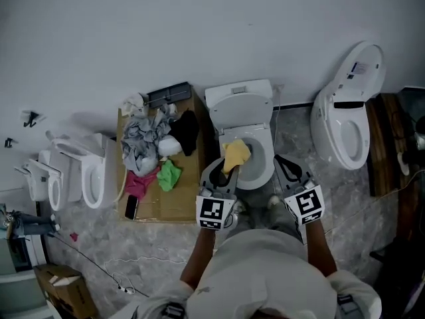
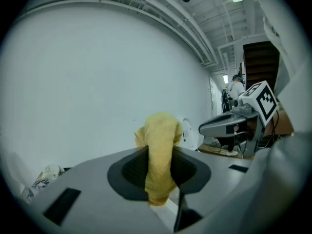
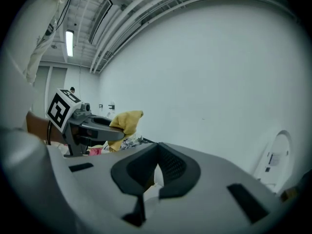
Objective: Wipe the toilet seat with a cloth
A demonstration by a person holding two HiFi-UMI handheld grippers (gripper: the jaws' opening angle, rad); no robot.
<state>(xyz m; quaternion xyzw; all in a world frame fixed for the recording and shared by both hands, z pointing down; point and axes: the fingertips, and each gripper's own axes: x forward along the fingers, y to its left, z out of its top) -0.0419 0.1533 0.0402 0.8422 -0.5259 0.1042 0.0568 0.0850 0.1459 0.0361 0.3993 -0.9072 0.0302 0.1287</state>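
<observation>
My left gripper (image 1: pixel 224 173): jaws clenched on yellow cloth (image 1: pixel 236 153), at left rim of toilet seat (image 1: pixel 264 173); contact unclear. My right gripper (image 1: pixel 284 165): just right of seat, jaws clenched, nothing between. Grey marbled floor (image 1: pixel 345 205), white wall (image 1: pixel 199 25). Cardboard (image 1: pixel 179 198) with clothes pile (image 1: pixel 143 141) left of seat.

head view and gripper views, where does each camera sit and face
Head view: on the person's head, looking steeply down at the toilet; forearms, left tongs and right tongs show.
Left gripper view: on the left tongs, facing the white wall; its jaws clamp the yellow cloth.
Right gripper view: on the right tongs, facing the wall; jaws together, empty.
Shared: each gripper view shows the other tongs; all show the cloth.
</observation>
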